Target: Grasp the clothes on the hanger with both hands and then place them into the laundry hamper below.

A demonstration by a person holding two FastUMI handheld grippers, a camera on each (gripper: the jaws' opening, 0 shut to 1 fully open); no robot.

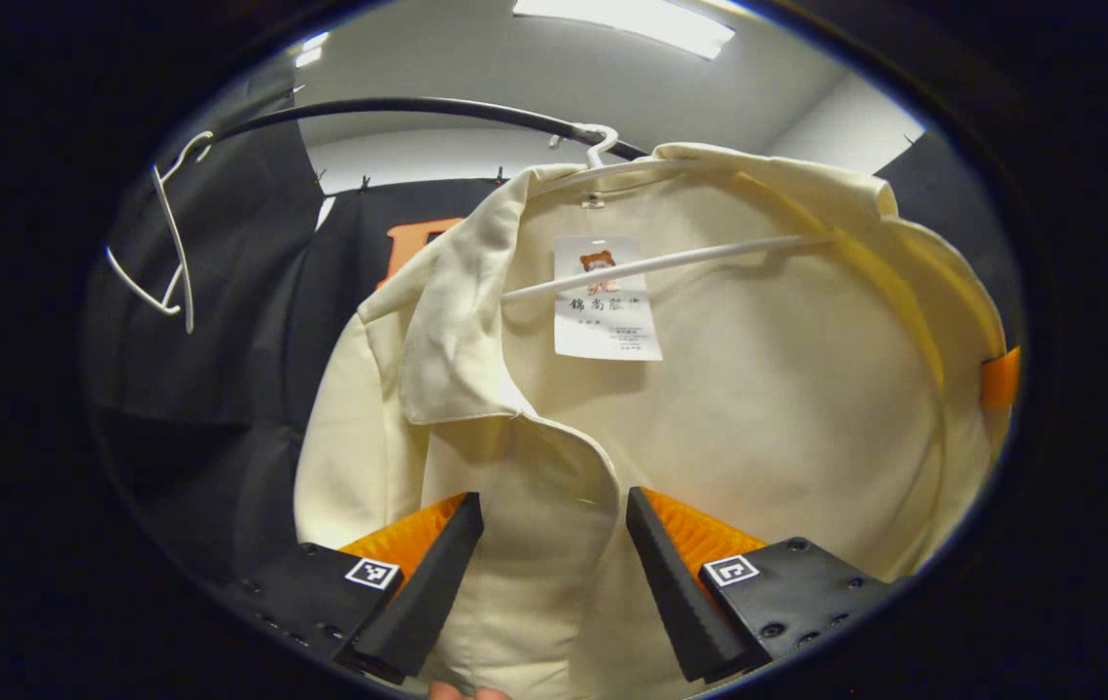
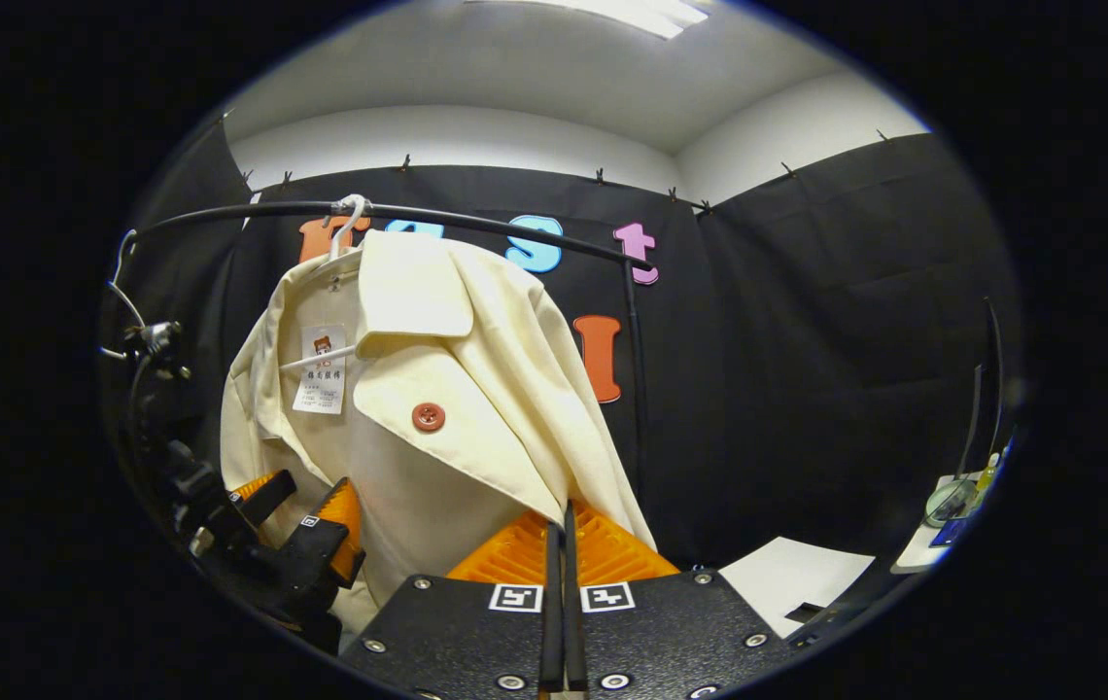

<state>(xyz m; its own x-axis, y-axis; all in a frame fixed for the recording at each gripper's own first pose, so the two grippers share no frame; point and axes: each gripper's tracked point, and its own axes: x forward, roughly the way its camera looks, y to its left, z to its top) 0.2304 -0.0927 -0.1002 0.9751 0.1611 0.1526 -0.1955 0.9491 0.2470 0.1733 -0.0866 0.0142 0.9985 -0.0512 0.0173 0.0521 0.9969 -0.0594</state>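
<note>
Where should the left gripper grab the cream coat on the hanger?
Take the coat by its front edge, the strip hanging just below the lapel, coming straight on. That edge already lies between the open fingers of the left gripper, thin and loose enough to pinch.

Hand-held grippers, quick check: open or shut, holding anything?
Left hand-held gripper: open, its fingers straddling the front edge of the cream cloth coat, not clamped.
Right hand-held gripper: shut; whether it pinches the coat's hem cannot be told.

A cream coat [image 2: 437,408] with a reddish-brown button [image 2: 429,417] hangs on a white hanger [image 1: 671,258] from a black rail [image 2: 476,222].
</note>
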